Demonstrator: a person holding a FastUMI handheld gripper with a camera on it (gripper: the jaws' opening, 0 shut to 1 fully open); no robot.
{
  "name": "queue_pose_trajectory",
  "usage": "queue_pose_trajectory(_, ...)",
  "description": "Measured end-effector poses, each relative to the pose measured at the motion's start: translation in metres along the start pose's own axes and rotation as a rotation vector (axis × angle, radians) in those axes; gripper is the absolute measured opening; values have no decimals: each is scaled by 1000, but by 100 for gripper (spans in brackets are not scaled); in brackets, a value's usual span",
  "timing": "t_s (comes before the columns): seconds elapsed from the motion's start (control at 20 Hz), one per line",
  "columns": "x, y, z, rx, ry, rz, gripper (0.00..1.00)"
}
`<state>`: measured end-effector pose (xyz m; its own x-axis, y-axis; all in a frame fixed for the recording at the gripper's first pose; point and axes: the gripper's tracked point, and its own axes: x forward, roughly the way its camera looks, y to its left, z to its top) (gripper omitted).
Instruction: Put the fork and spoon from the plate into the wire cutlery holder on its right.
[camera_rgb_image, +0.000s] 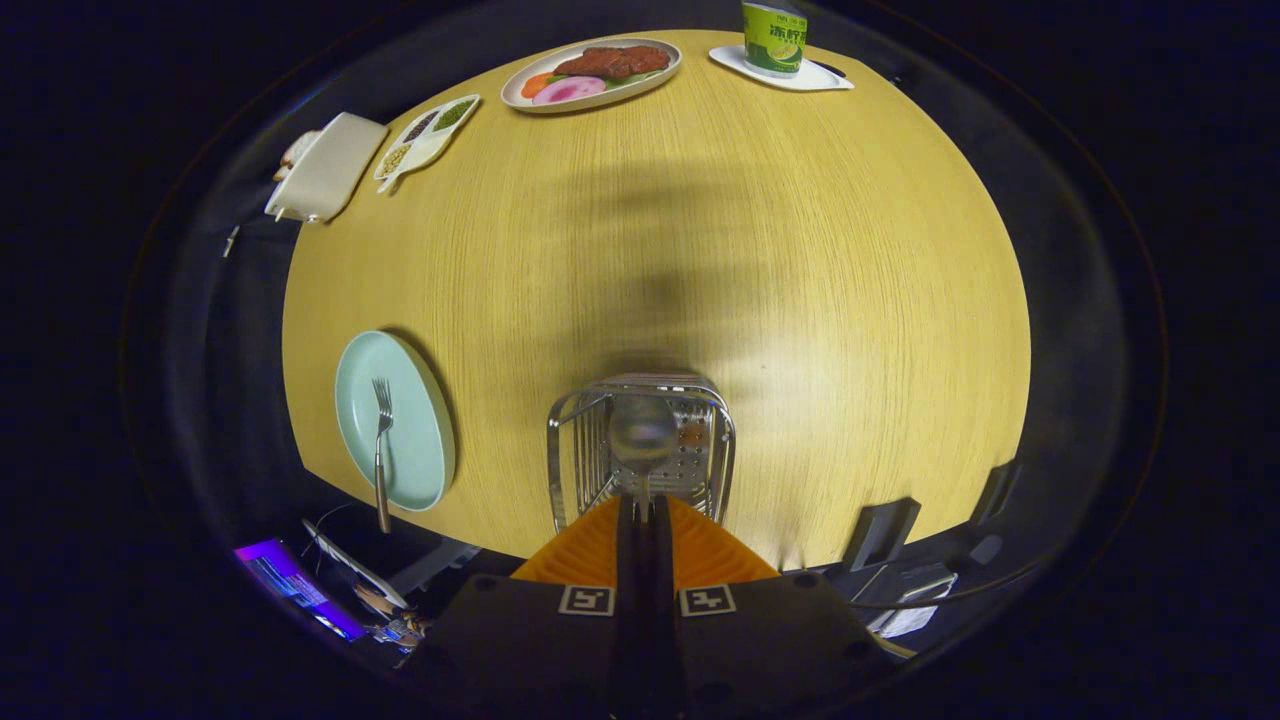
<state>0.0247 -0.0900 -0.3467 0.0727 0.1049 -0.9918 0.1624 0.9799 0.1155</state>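
My gripper (642, 508) is shut on the handle of a metal spoon (643, 432). The spoon's bowl hangs over the open top of the wire cutlery holder (570, 450), which stands on the wooden table just ahead of the fingers. Whether the spoon touches the holder I cannot tell. To the left of the holder a pale green plate (420, 450) lies near the table's front edge. A metal fork (381, 450) rests on that plate, tines pointing away, handle reaching past the plate's near rim.
At the far side of the table (800, 260) stand an oval plate of food (592, 72), a green cup (773, 38) on a white coaster, a divided dish (428, 138) of beans and a white box (328, 165). A lit screen (290, 580) glows below the table's front edge.
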Motion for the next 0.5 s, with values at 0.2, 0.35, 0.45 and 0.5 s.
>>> queue_pose_trajectory(0.2,-5,5,3,20,-21,36,21)
queue_pose_trajectory(0.35,-21,14,7,42,-59,91,50)
queue_pose_trajectory(0.45,-42,21,12,57,-105,126,84)
queue_pose_trajectory(0.5,-54,17,14,47,-136,119,100)
